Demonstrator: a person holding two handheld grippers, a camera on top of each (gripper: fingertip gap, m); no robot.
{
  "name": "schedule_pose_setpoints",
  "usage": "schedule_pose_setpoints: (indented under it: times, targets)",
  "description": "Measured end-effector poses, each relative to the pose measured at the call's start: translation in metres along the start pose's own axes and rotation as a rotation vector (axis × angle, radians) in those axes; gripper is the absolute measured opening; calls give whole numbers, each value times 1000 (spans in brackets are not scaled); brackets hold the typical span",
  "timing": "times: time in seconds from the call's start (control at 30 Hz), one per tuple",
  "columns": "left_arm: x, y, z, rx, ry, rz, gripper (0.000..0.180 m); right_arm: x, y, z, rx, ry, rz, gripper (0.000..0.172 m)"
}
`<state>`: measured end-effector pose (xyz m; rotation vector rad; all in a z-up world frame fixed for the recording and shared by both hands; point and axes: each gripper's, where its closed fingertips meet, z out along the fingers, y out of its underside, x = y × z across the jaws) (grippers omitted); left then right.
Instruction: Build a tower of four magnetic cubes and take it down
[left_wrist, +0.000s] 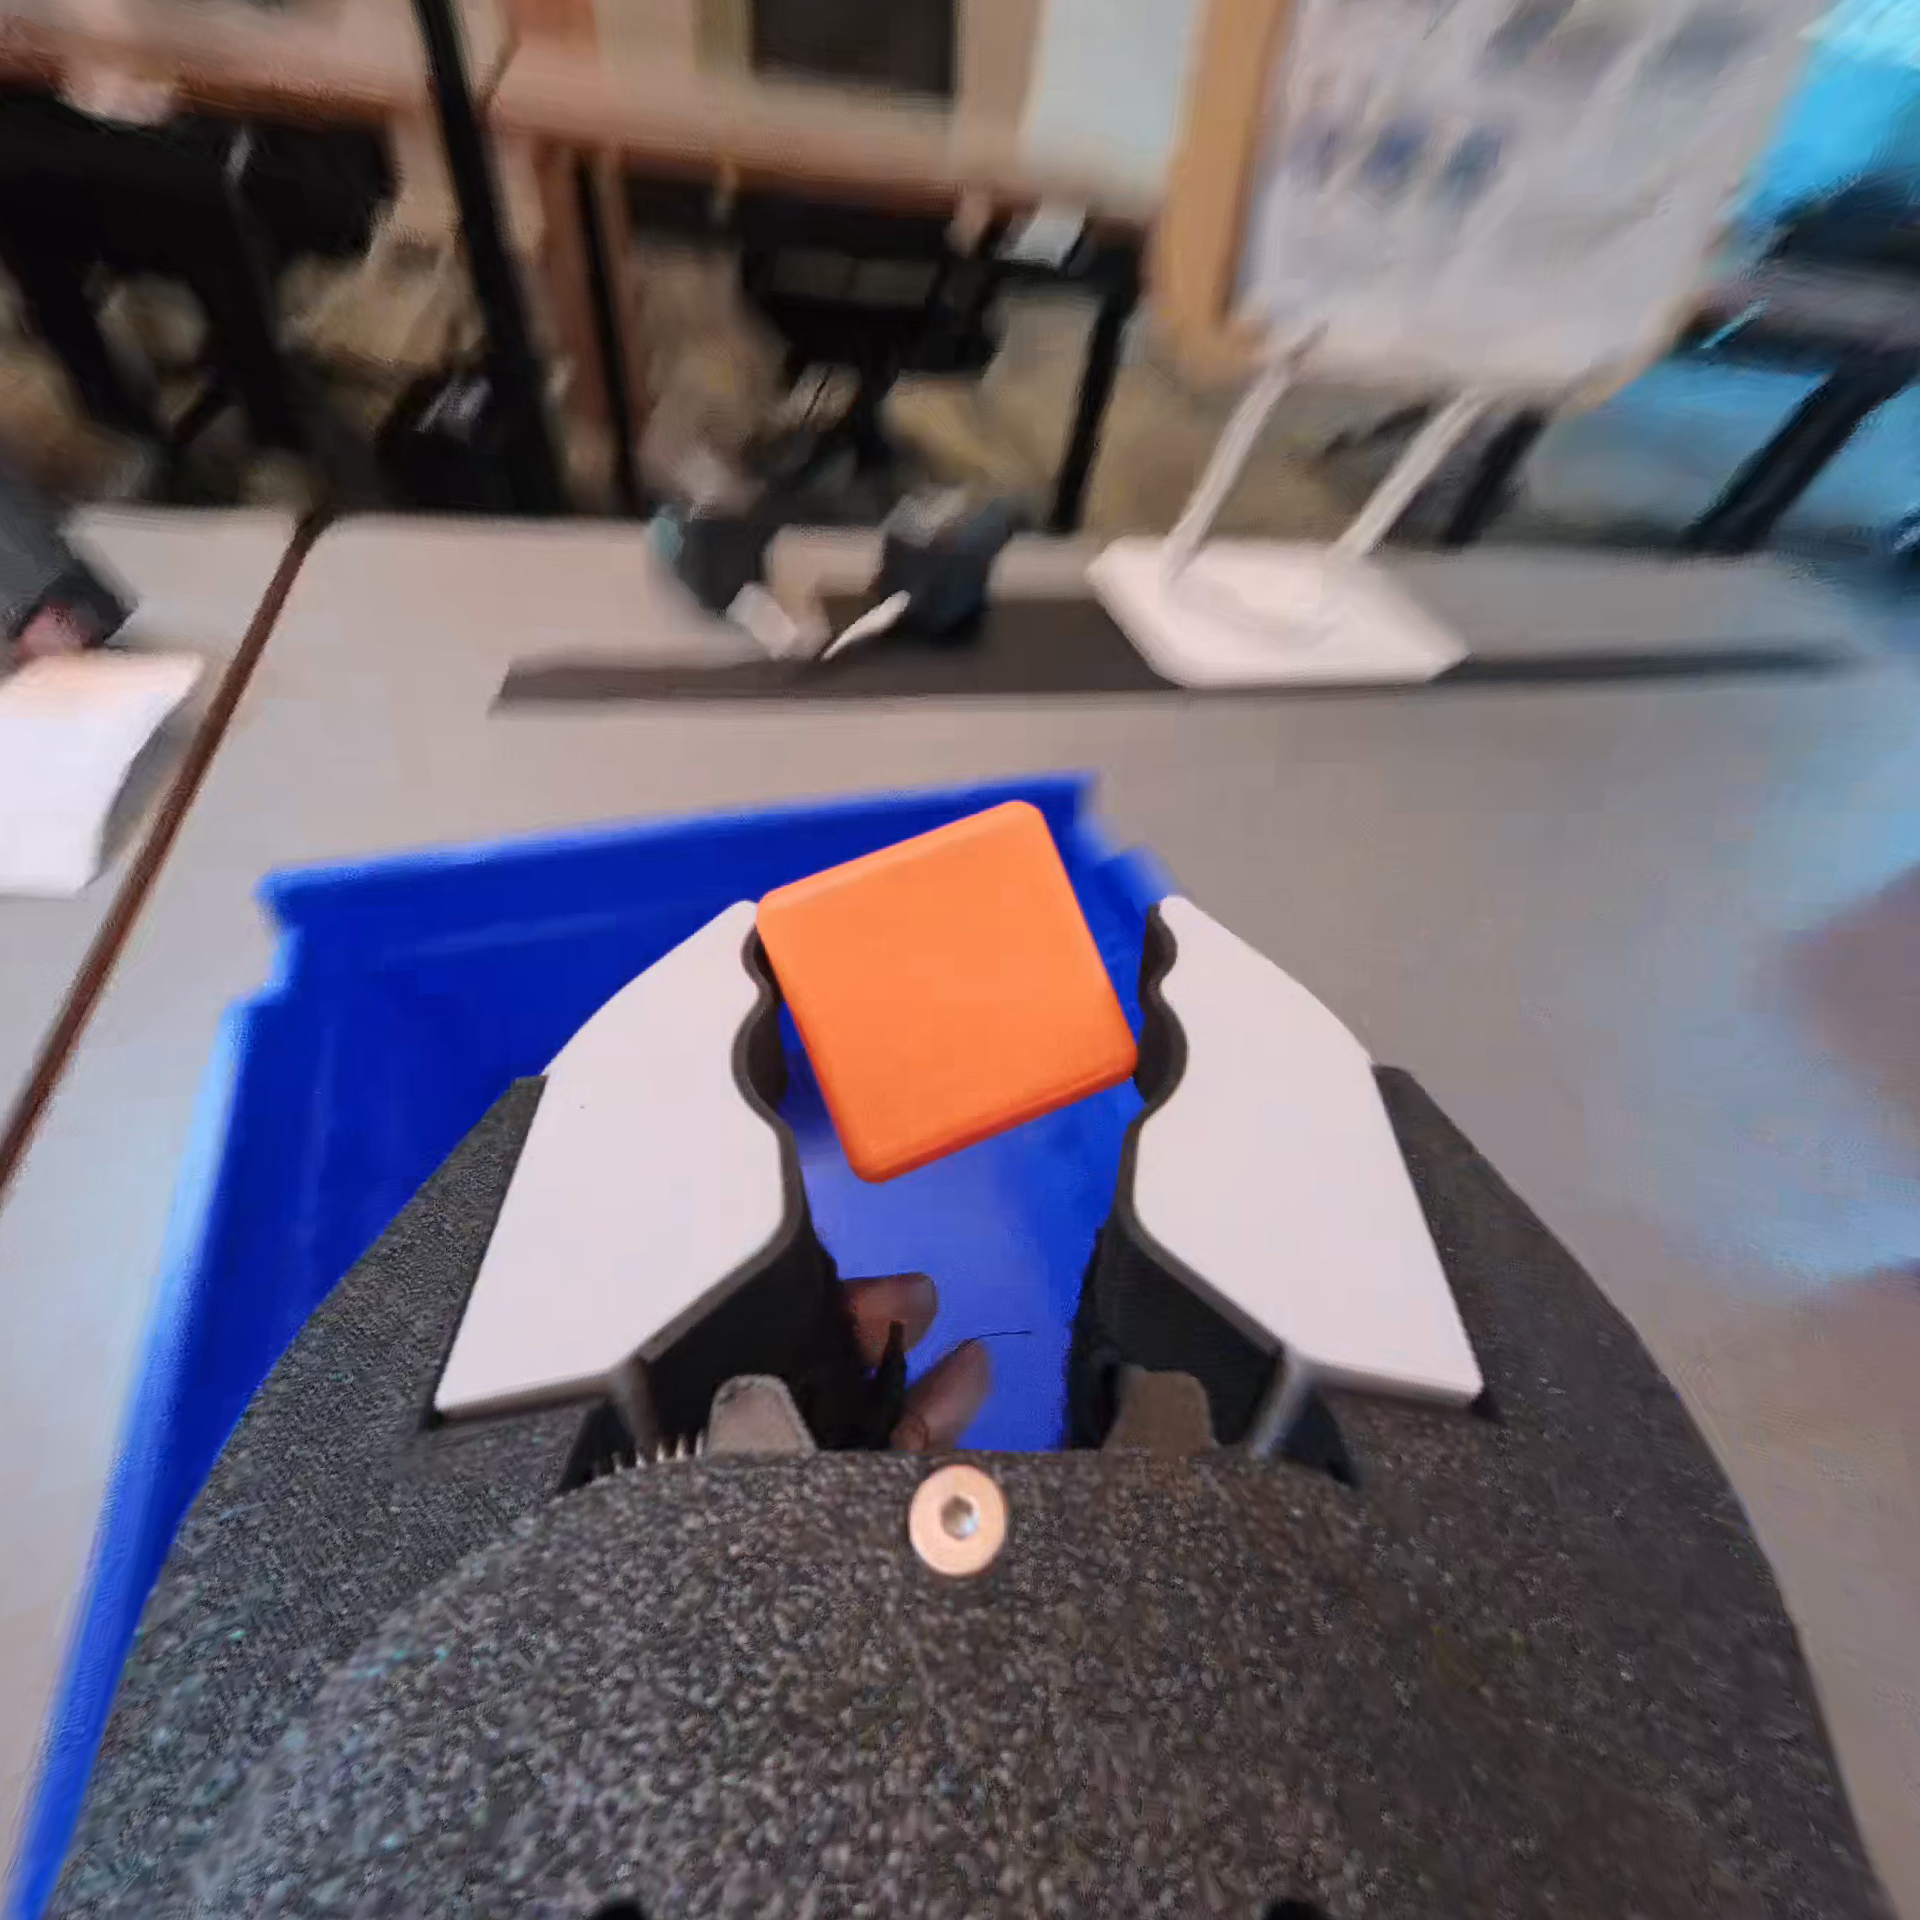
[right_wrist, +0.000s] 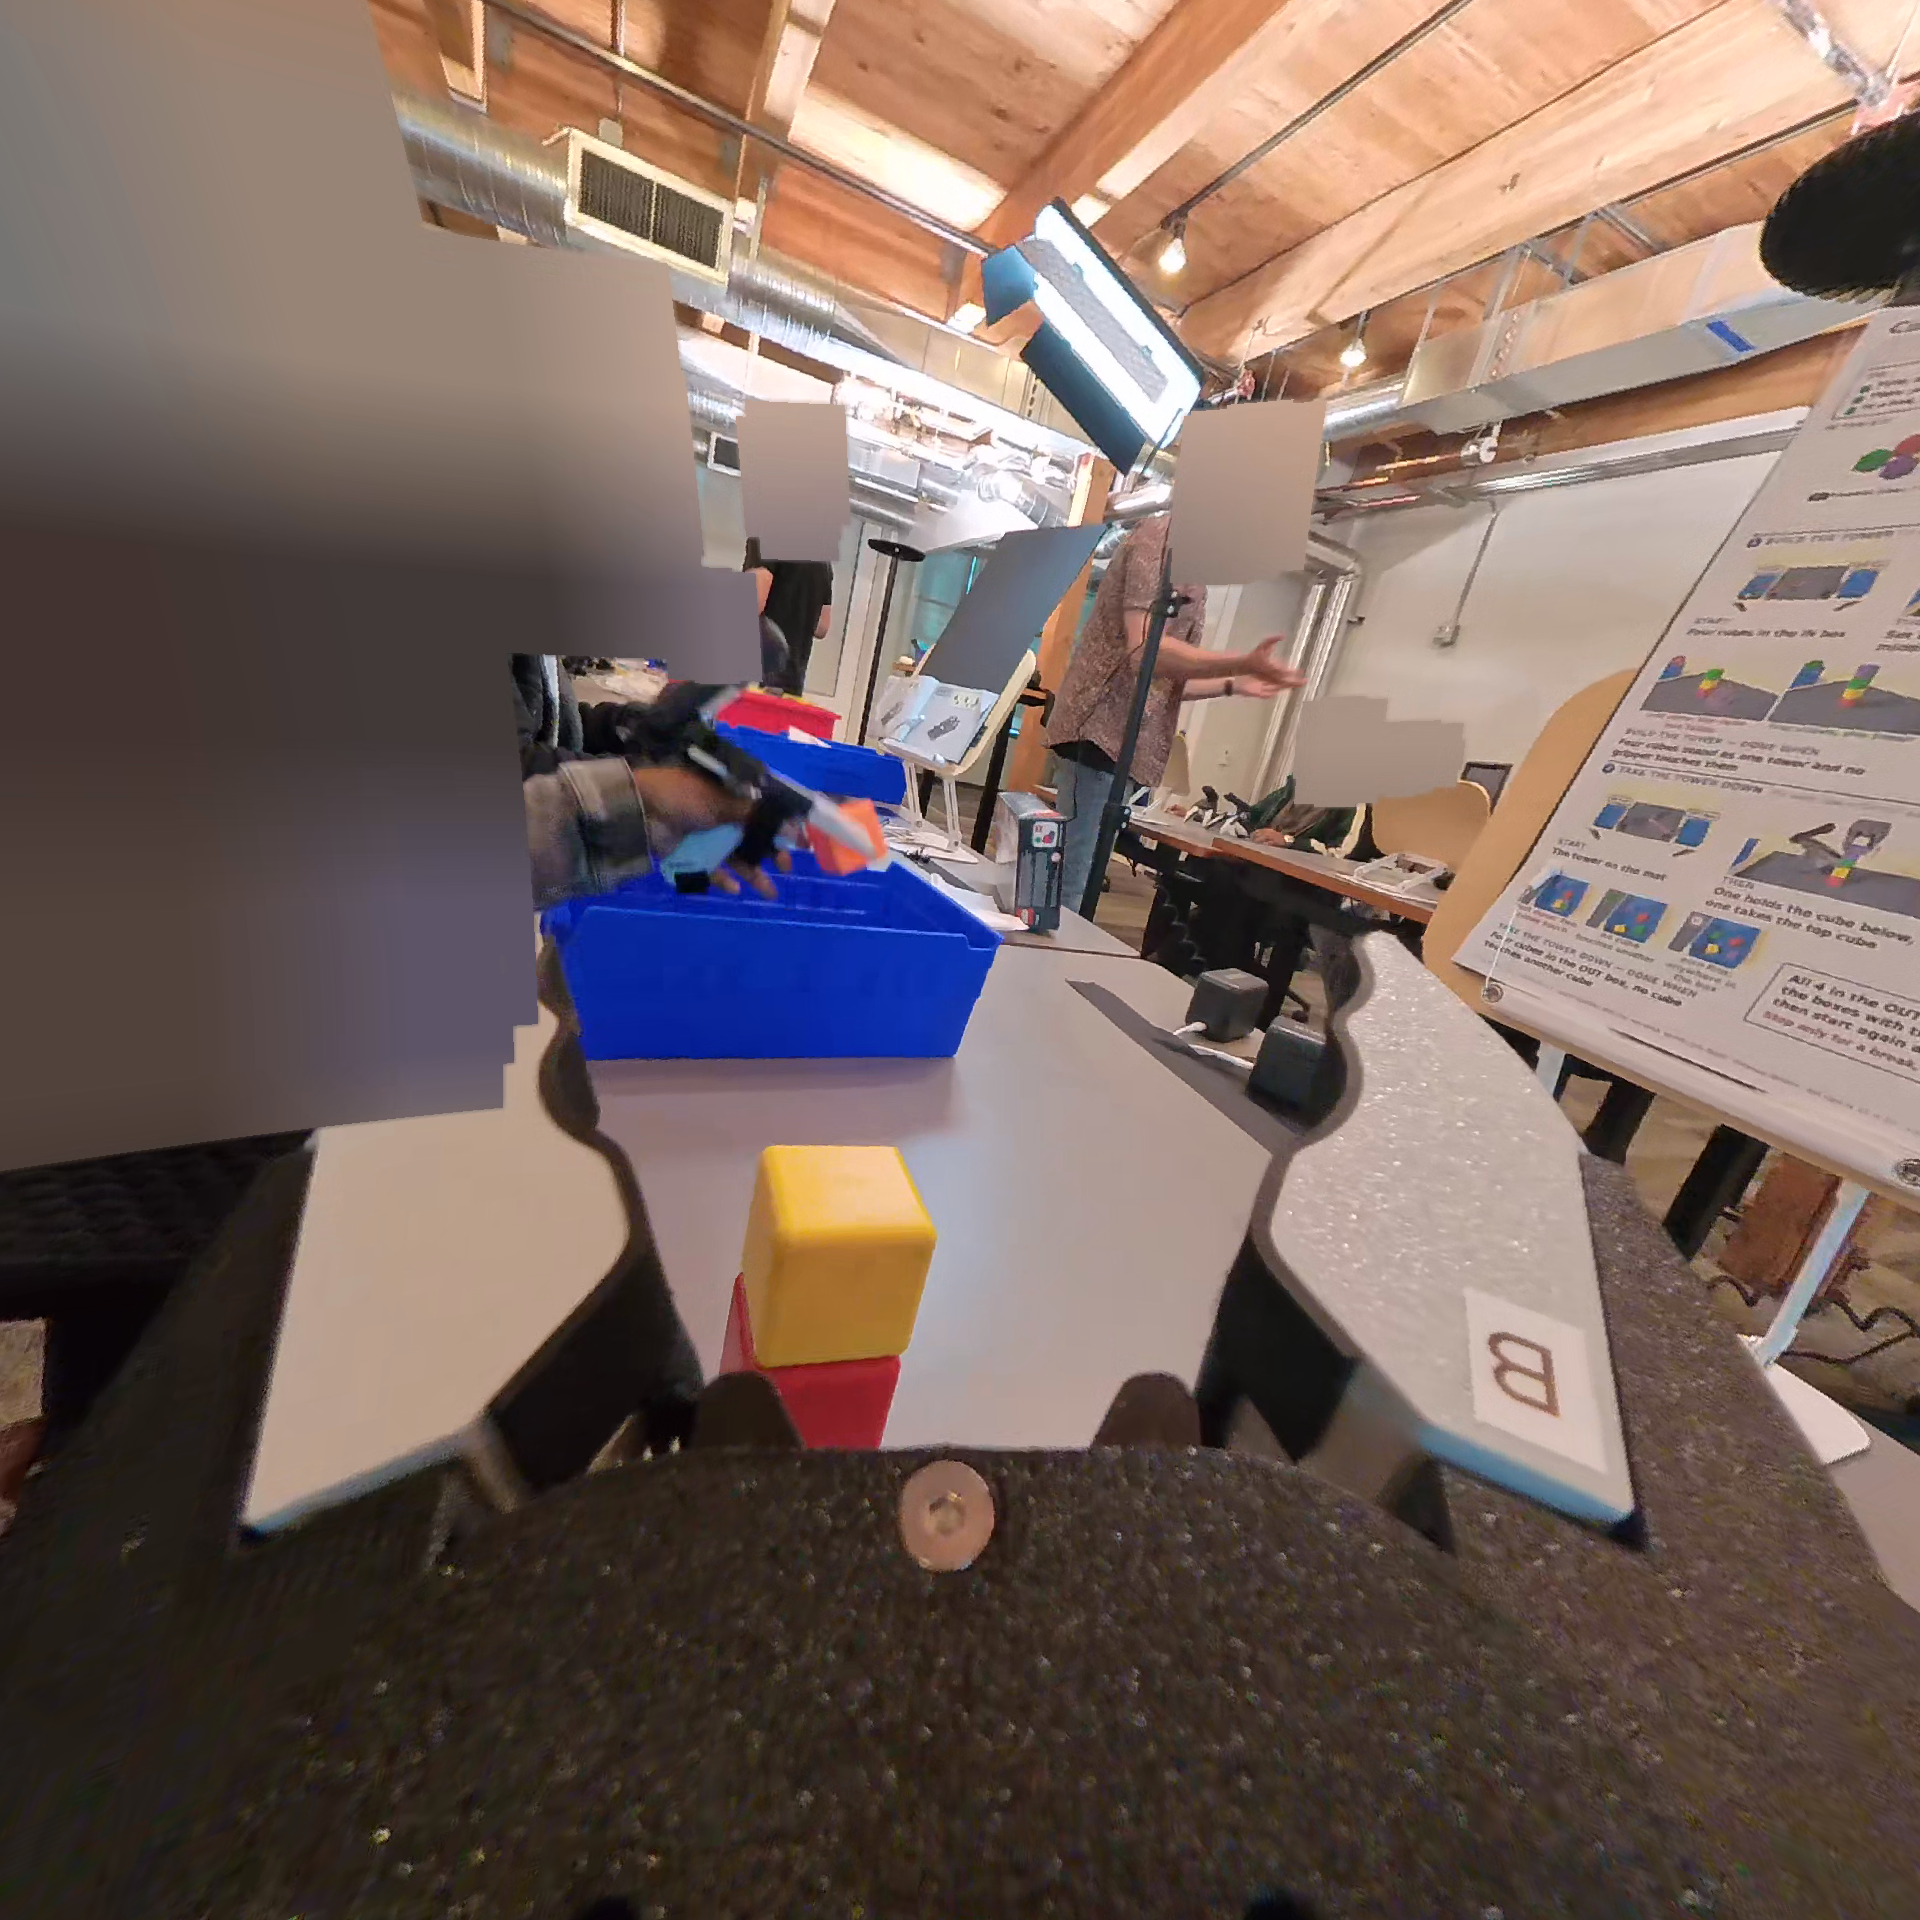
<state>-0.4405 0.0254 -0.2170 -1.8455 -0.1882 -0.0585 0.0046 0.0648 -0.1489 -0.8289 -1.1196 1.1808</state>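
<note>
My left gripper (left_wrist: 956, 935) is shut on an orange cube (left_wrist: 940, 987). The cube sits tilted between the pads, above the blue bin (left_wrist: 416, 987). The right wrist view shows the same gripper (right_wrist: 821, 821) holding the orange cube (right_wrist: 844, 847) over the blue bin (right_wrist: 769, 987). My right gripper (right_wrist: 956, 987) is wide open and low over the grey table (right_wrist: 1091, 1195). A yellow cube (right_wrist: 836, 1252) stacked on a red cube (right_wrist: 847, 1397) stands between its fingers, near their base, touching neither pad.
A dark mat (left_wrist: 831, 670) lies across the table with a white stand (left_wrist: 1278, 613) on it. An instruction board (right_wrist: 1714, 779) stands at the right. Two black adapters (right_wrist: 1226, 1003) and a small box (right_wrist: 1039, 857) sit beyond the bin. People are at tables behind. Across from one pair of fingers to the other is roughly 45 cm.
</note>
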Motion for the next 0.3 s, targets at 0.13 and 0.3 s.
schedule_pose_setpoints:
  times: [0.13, 0.3]
  targets:
    - [124, -59, -50, 314, 405, -96, 65, -8, -1, 3, -13, -19, -21, 126]
    - [281, -49, -84, 361, 951, -317, 65, -24, -8, 10, -7, -47, -83, 124]
